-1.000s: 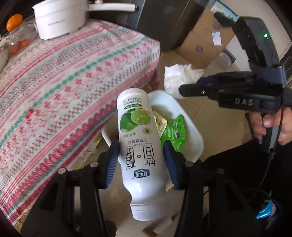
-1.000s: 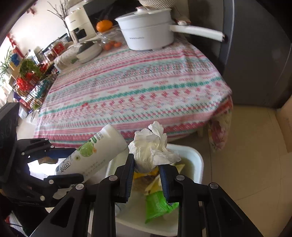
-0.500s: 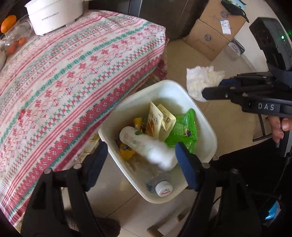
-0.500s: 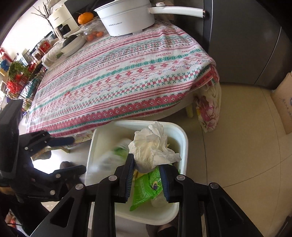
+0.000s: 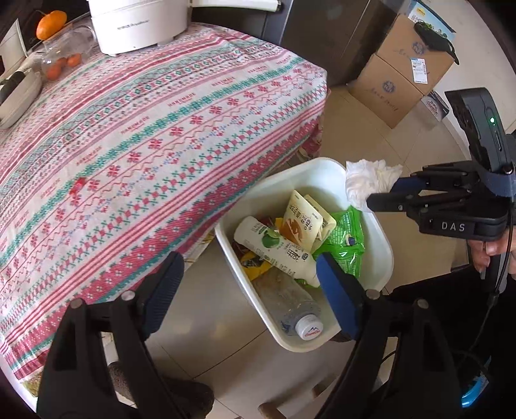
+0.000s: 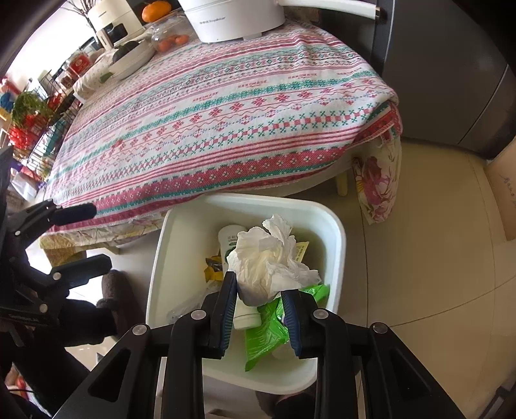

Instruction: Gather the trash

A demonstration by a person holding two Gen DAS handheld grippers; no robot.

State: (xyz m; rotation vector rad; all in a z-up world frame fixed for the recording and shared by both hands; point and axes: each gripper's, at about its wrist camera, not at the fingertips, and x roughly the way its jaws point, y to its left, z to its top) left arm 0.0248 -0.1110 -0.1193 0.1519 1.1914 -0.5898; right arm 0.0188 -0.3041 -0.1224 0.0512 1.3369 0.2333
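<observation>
A white bin (image 5: 384,245) stands on the floor by the table corner. In it lie a white lime-label bottle (image 5: 274,249), cartons (image 5: 300,222), a green wrapper (image 5: 345,238) and a clear bottle (image 5: 290,303). My left gripper (image 5: 246,261) hangs over the bin, its jaws opening with nothing between them. My right gripper (image 6: 258,287) is shut on a crumpled white tissue (image 6: 267,258) right above the bin (image 6: 254,201). The left wrist view shows that gripper (image 5: 383,195) and the tissue (image 5: 364,180) over the bin's far rim.
The table with a patterned cloth (image 5: 145,145) overhangs the bin's left side and carries a white pot (image 5: 138,22). Cardboard boxes (image 5: 406,64) stand at the back right, by a dark cabinet (image 6: 435,80). Tiled floor (image 6: 419,258) lies to the right.
The left gripper opened and the lime-label bottle dropped from it into the bin. The right gripper came down over the bin with the tissue still in it.
</observation>
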